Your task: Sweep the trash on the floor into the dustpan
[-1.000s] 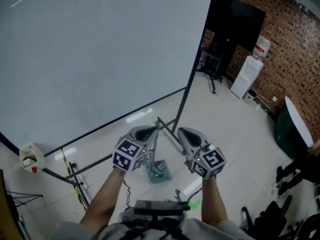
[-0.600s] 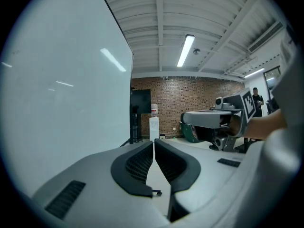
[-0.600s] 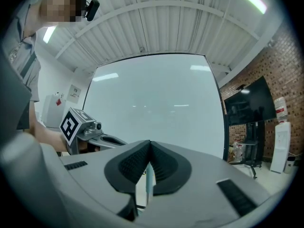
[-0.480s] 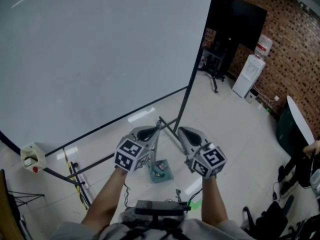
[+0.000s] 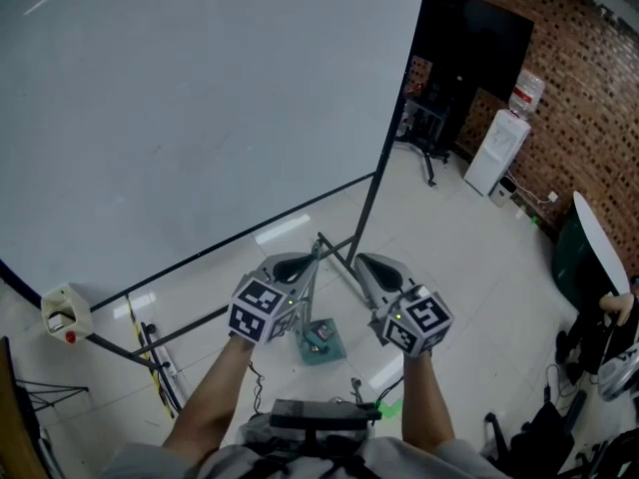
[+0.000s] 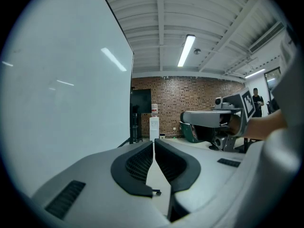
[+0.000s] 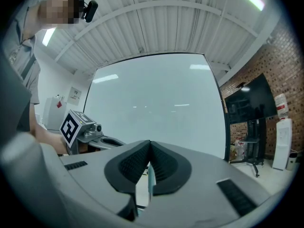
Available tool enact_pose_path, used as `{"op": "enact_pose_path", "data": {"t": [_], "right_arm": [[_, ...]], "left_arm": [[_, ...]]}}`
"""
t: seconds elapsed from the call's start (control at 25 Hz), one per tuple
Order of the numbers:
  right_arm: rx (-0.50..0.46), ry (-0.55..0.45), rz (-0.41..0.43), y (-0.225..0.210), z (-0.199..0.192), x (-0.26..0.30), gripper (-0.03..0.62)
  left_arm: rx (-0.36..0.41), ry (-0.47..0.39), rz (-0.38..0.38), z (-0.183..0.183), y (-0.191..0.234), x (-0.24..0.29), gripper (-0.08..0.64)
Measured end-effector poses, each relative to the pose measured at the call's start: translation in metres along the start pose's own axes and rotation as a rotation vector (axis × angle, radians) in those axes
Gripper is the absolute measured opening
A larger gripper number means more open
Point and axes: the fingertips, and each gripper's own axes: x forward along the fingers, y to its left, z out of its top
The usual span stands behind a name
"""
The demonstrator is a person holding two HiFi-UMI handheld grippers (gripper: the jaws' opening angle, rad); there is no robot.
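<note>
A teal dustpan [image 5: 321,345] lies on the pale floor with a small bit of trash in it, and a thin grey handle [image 5: 306,292] rises from it. My left gripper [image 5: 298,260] hangs just left of that handle, apart from it as far as I can see. My right gripper [image 5: 363,264] hangs just right of it. In the left gripper view the left gripper [image 6: 153,145] is shut with nothing between its pads. The right gripper [image 7: 150,148] is shut too, and no object shows between its pads. No broom is in view.
A big white projection screen [image 5: 200,98] on a black frame stands ahead, its feet [image 5: 339,257] near the dustpan. Far right: a water dispenser [image 5: 493,152], a black TV [image 5: 471,40], a brick wall and a dark green object [image 5: 574,262]. A person [image 5: 611,319] is at the right edge.
Both grippers stay where they were, still shut. The person at the right edge has shifted a little.
</note>
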Motion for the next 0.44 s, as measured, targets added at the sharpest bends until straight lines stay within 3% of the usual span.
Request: {"op": "enact_pose_path", "data": {"t": [0.44], "right_arm": [[0.001,-0.004,-0.012,0.0004,0.0008,-0.0061,0.0]], "left_arm": [[-0.004,0.022,-0.004,-0.0088,-0.006,-0.0024,0.017]]}}
